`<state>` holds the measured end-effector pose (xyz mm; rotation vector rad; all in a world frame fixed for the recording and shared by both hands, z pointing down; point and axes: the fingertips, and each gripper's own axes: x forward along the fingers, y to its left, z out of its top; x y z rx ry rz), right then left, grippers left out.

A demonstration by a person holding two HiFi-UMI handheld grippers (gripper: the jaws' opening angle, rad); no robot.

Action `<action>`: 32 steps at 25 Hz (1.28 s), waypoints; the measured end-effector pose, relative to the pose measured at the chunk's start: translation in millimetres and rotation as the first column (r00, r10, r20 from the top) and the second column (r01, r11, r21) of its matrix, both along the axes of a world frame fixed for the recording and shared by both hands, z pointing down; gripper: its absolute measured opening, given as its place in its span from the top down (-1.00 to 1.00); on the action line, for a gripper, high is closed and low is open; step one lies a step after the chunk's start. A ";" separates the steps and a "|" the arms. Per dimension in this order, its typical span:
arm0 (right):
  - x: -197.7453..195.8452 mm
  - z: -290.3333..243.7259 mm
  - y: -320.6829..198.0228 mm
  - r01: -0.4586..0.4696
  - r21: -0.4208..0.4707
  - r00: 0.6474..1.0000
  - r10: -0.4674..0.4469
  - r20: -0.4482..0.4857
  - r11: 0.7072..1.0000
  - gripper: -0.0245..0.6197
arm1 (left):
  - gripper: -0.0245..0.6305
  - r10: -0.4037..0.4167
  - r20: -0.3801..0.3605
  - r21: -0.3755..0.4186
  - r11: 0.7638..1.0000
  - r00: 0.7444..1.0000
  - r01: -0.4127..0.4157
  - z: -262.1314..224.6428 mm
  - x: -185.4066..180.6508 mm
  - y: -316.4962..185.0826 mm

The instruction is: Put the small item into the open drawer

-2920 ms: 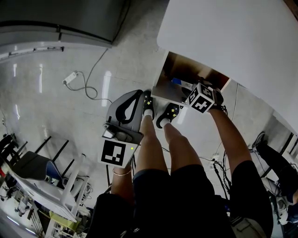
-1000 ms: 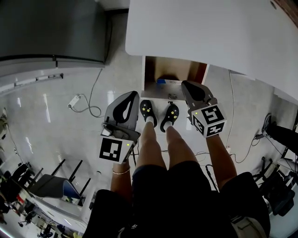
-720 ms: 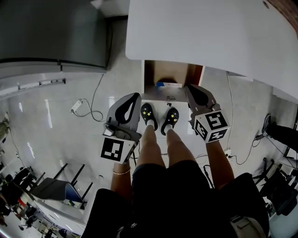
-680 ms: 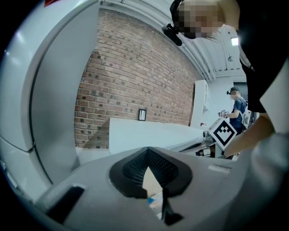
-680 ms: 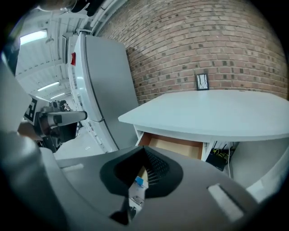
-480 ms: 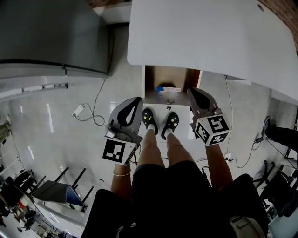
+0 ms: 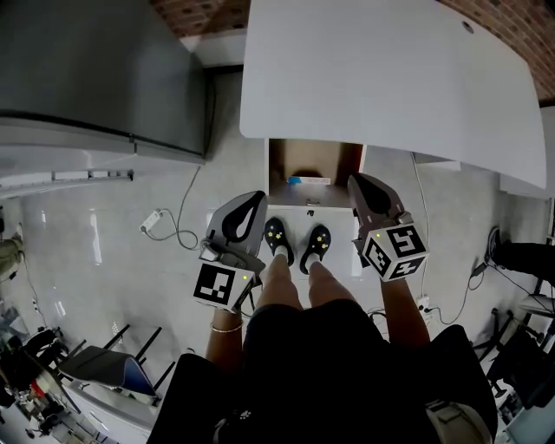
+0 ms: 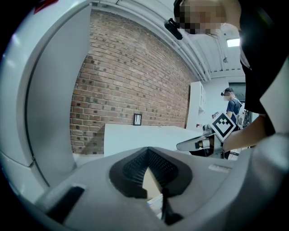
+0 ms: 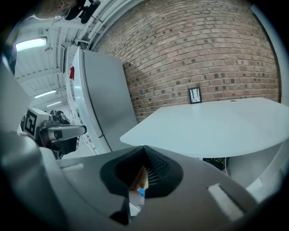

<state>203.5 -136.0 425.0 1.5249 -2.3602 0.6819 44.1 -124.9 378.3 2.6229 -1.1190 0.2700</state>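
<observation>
Under the white table (image 7: 390,78) the open wooden drawer (image 7: 279,169) holds a small blue-and-white item (image 7: 309,180) on its floor. My left gripper (image 7: 257,197) hangs shut and empty to the left of the person's black shoes (image 7: 277,235), short of the drawer. To the right of the shoes my right gripper (image 7: 354,179) is shut and empty, its tip beside the drawer's front right corner. In the left gripper view the left gripper (image 8: 147,154) points over the table, its jaws together. The right gripper (image 9: 144,152) shows the same in the right gripper view.
A large grey cabinet (image 7: 87,69) stands to the left, a brick wall (image 7: 195,12) behind it. A power strip with its cable (image 7: 153,224) lies on the shiny floor. Folded chairs (image 7: 95,368) stand at the lower left, cables (image 7: 425,303) at the right. Another person (image 8: 233,106) stands far off.
The right gripper has drawn back out of the drawer and now hangs beside the shoes. The head view has backed off and shows more of the table. The left gripper has barely moved.
</observation>
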 end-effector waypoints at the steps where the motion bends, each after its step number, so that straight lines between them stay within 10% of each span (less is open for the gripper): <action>1: -0.1 -3.3 0.8 -0.001 0.003 1.000 0.001 0.002 1.000 0.89 | 0.94 0.001 -0.001 0.002 1.000 1.000 -0.001 -2.5 0.4 0.0; 32: -18.2 -109.0 26.1 0.052 0.145 0.996 -0.061 0.059 0.988 0.89 | 0.94 -0.005 0.007 0.127 0.992 1.000 0.004 -85.8 -6.4 20.5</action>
